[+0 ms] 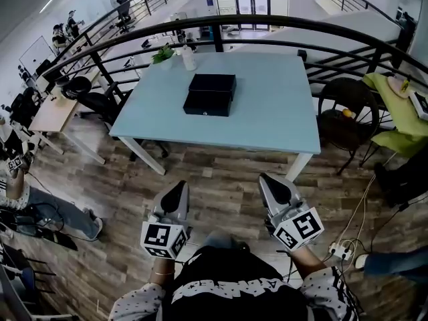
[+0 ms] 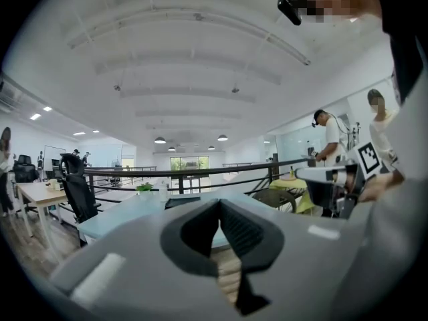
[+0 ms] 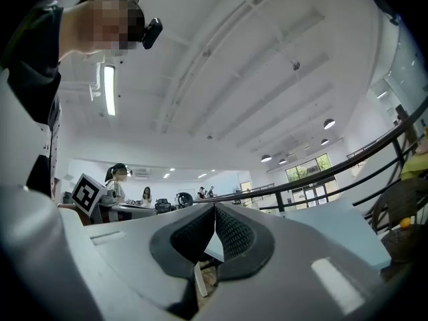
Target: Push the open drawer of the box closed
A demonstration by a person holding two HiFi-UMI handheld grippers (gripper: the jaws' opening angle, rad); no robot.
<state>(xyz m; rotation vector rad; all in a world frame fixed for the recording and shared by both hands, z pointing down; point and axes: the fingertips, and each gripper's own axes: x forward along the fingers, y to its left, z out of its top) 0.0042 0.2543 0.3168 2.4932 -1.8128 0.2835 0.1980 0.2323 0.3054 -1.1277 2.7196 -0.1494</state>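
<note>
A black box (image 1: 212, 84) sits in the middle of the light blue table (image 1: 274, 112), with its drawer (image 1: 207, 103) pulled out on the side facing me. Both grippers hang over the wooden floor, well short of the table. My left gripper (image 1: 178, 188) and right gripper (image 1: 268, 182) point toward the table and hold nothing. In the left gripper view the jaws (image 2: 219, 202) are shut, and the box (image 2: 182, 201) shows small beyond them. The right gripper (image 3: 215, 207) is also shut, with the table (image 3: 334, 223) to its right.
A small plant (image 1: 162, 54) and a bottle (image 1: 188, 57) stand at the table's far left corner. A black railing (image 1: 267, 24) runs behind the table. A round chair (image 1: 344, 116) and green cloth (image 1: 394, 112) are at the right, an office chair (image 1: 90, 100) at the left.
</note>
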